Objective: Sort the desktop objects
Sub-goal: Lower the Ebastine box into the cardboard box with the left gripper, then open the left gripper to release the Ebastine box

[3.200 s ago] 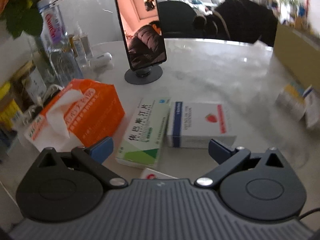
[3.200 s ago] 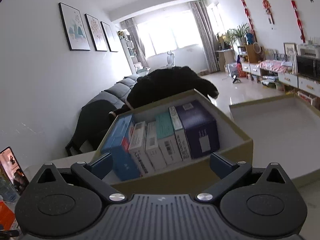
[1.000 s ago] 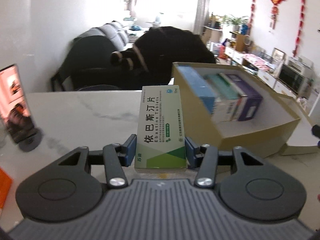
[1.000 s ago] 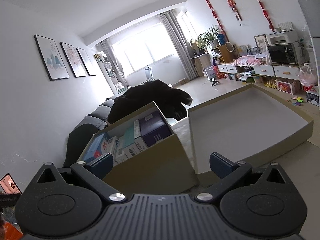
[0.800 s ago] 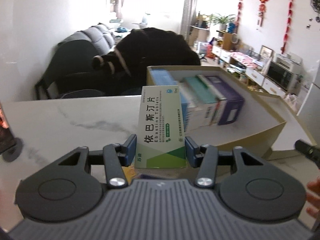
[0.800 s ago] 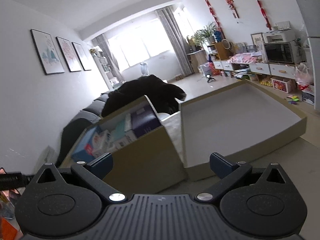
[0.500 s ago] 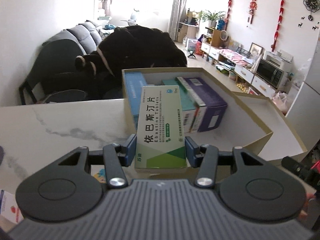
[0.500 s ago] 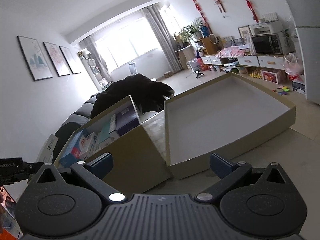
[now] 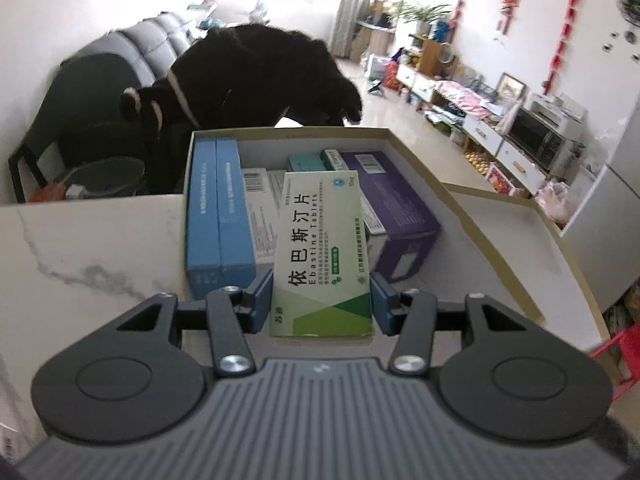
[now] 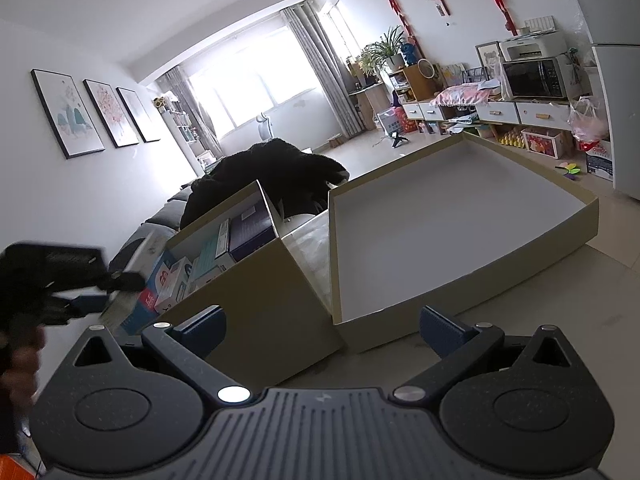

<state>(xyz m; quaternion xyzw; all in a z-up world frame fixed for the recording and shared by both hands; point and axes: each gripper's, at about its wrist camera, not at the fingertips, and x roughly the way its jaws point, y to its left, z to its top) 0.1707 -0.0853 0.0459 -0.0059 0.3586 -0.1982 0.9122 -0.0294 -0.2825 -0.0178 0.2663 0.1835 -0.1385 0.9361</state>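
My left gripper (image 9: 322, 300) is shut on a white-and-green Ebastine tablet box (image 9: 320, 256) and holds it upright over the open cardboard box (image 9: 416, 168). Inside stand a blue box (image 9: 218, 208), white boxes (image 9: 260, 216), a teal box (image 9: 304, 162) and a purple box (image 9: 394, 208). My right gripper (image 10: 322, 332) is open and empty, low in front of the same cardboard box (image 10: 256, 312). The left gripper (image 10: 80, 300) shows blurred at the left of the right wrist view.
The cardboard box's lid (image 10: 460, 232) lies open-side up to the right of it. The marble table (image 9: 80, 248) ends just behind the box. A black coat on a chair (image 9: 248, 76) is beyond the table.
My left gripper has carried the tablet box closer, now over the open cardboard box. My right gripper has shifted slightly right and stays open.
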